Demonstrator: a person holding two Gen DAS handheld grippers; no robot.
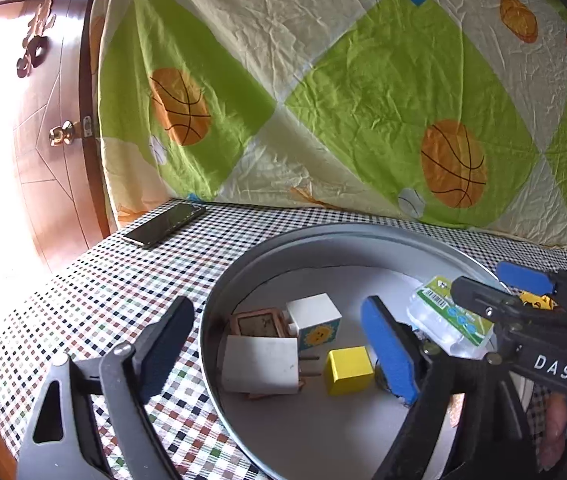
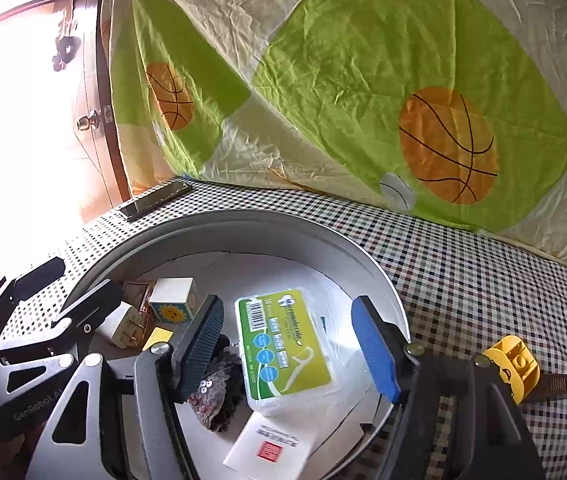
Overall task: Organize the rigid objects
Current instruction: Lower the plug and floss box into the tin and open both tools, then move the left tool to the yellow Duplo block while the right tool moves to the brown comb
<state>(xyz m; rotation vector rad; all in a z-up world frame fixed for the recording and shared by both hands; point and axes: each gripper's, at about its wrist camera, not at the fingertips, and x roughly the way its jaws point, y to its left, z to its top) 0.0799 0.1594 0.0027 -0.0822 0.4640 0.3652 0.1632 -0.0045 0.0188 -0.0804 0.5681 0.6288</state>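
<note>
A: Look at that pan (image 2: 363, 256), nearly full! Floss box (image 2: 283, 344), sun cube (image 2: 171, 300), white plug (image 2: 121, 326), yellow block (image 1: 348, 368), a small frame (image 1: 257, 322), a sequin piece (image 2: 215, 392) and a card (image 2: 271, 444) are all inside.

B: So what's left?

A: By my reckoning, one item: the yellow toy (image 2: 513, 364), out on the checked cloth (image 2: 483, 280) just right of the pan. The phone (image 1: 163, 224) at the far corner may not count.

B: And the grippers?

A: Both released. The left gripper (image 1: 279, 344) straddles the pan's left rim, one finger outside, one inside, gripping nothing. The right gripper (image 2: 287, 352) has its fingers either side of the floss box, but there's daylight at both pads, so the box simply rests in the pan.

B: Where's the toy from there?

A: Outside the right gripper's blue finger, off to its right, apart from it.
</note>
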